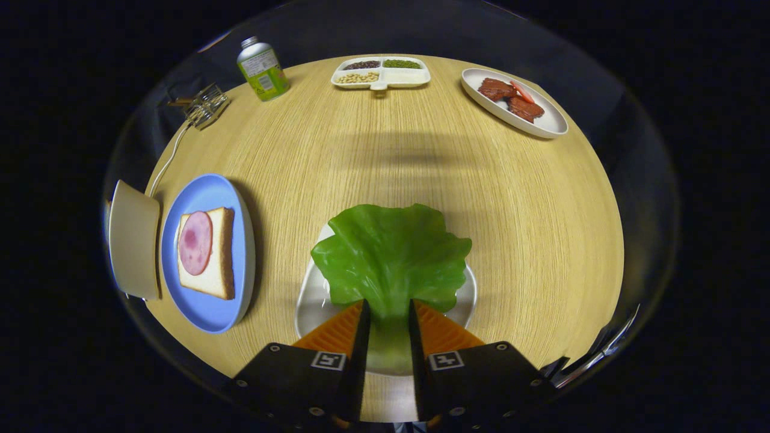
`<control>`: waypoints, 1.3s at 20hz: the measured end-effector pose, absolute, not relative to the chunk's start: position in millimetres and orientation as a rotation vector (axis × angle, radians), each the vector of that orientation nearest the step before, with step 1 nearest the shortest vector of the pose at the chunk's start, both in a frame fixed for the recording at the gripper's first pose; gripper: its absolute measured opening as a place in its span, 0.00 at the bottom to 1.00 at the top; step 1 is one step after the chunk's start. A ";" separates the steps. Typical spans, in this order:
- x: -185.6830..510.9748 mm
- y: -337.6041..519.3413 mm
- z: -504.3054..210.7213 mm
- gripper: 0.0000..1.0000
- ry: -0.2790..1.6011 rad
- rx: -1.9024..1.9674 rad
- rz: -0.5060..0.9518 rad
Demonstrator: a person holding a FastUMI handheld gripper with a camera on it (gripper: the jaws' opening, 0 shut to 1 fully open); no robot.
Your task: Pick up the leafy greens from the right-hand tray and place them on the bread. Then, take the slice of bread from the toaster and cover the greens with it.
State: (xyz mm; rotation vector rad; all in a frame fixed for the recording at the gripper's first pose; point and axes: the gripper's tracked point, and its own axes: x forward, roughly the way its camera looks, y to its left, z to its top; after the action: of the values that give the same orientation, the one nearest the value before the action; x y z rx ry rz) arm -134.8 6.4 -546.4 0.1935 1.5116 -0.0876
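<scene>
A green lettuce leaf (pixel 391 255) spreads out just ahead of my fingers, its pale stem pinched between them. My gripper (pixel 387 310) is shut on that stem, over a white tray (pixel 310 304) on the wooden table. To the left lies a blue plate (pixel 207 304) holding a slice of bread (pixel 219 279) topped with a round pink ham slice (pixel 195 242). Beyond the plate's left side stands a cream toaster (pixel 133 239); I cannot see any bread in it from here.
At the far edge of the table (pixel 421 168) sit a green-labelled can (pixel 262 67), a white divided dish of beans (pixel 381 72) and a white plate of red meat slices (pixel 514 99). A glass object (pixel 204 105) and a white cord (pixel 168 157) lie far left.
</scene>
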 end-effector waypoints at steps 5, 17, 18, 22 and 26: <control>-140.0 3.8 -542.4 0.10 1.512 0.258 -0.134; -116.9 66.5 -473.7 0.04 1.436 0.454 -0.042; -114.7 73.7 -472.5 0.04 1.435 0.451 -0.027; -100.4 103.4 -464.6 0.04 1.429 0.465 0.030; -86.0 131.4 -461.8 0.04 1.430 0.449 0.084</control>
State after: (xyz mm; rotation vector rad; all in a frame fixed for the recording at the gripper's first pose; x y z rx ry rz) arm -86.0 131.4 -461.8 0.4488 1.4296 0.0837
